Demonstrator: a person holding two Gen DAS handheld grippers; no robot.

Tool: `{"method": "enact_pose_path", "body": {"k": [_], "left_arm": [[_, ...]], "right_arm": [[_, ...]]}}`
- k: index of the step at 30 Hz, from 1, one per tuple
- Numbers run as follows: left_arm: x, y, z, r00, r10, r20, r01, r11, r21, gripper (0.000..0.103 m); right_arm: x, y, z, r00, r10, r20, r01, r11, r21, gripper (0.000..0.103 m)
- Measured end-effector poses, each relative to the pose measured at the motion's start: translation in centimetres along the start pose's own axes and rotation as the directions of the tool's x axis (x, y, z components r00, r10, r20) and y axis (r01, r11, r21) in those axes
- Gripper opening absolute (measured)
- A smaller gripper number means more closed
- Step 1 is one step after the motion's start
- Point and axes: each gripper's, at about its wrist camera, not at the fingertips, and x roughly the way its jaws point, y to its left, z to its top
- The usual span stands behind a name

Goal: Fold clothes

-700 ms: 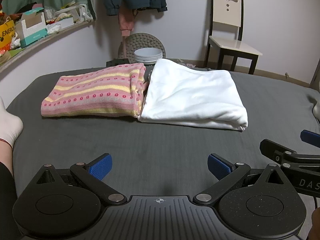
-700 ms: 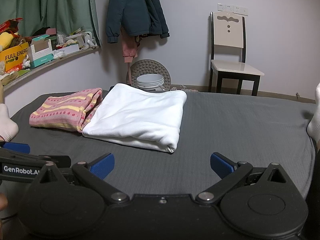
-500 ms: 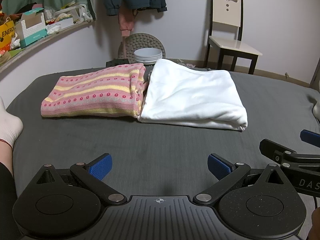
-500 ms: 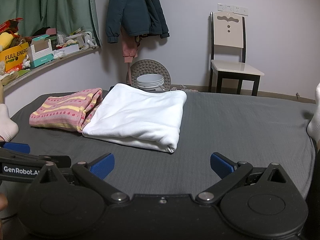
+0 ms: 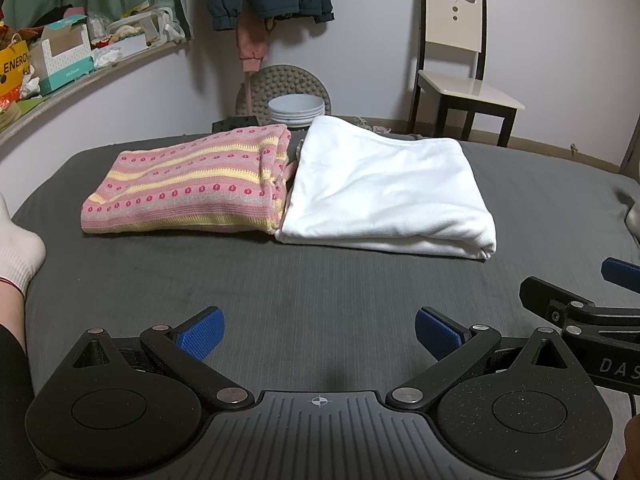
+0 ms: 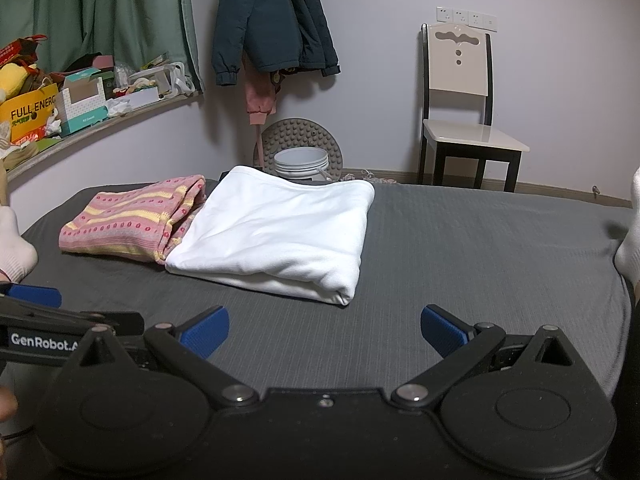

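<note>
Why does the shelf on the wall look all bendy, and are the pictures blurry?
Left wrist view: the fisheye lens curves the shelf and darkens the corners; the striped sweater looks sharp. Right wrist view: the shelf bends the same way; the white garment is bright but keeps its creases; soft, even light, no glare.

Folded white garment (image 6: pixel 280 232) touching striped knit (image 6: pixel 132 220), grey bed (image 6: pixel 460 260)
</note>
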Motion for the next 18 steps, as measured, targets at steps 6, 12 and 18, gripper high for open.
{"method": "enact_pose_path", "body": {"k": [6,12,18], "left_arm": [[1.2,0.1,0.0,0.999,0.024,-0.023,-0.024,1.000,-0.001,0.102],[3.3,0.3,0.2,0.997,0.041,-0.062,-0.043,0.999,-0.025,0.102],[6.7,0.0,0.6,0.995,0.052,-0.091,-0.053,0.999,-0.008,0.102]], "right_arm": [[0.4,-0.1,0.1,1.000,-0.010,-0.009,0.010,1.000,0.008,0.103],[1.5,-0.4,0.4,0.999,-0.039,-0.032,0.039,0.999,0.006,0.103],[4.0,-0.7,1.3,0.997,-0.051,-0.060,0.048,0.997,-0.056,0.103]]}}
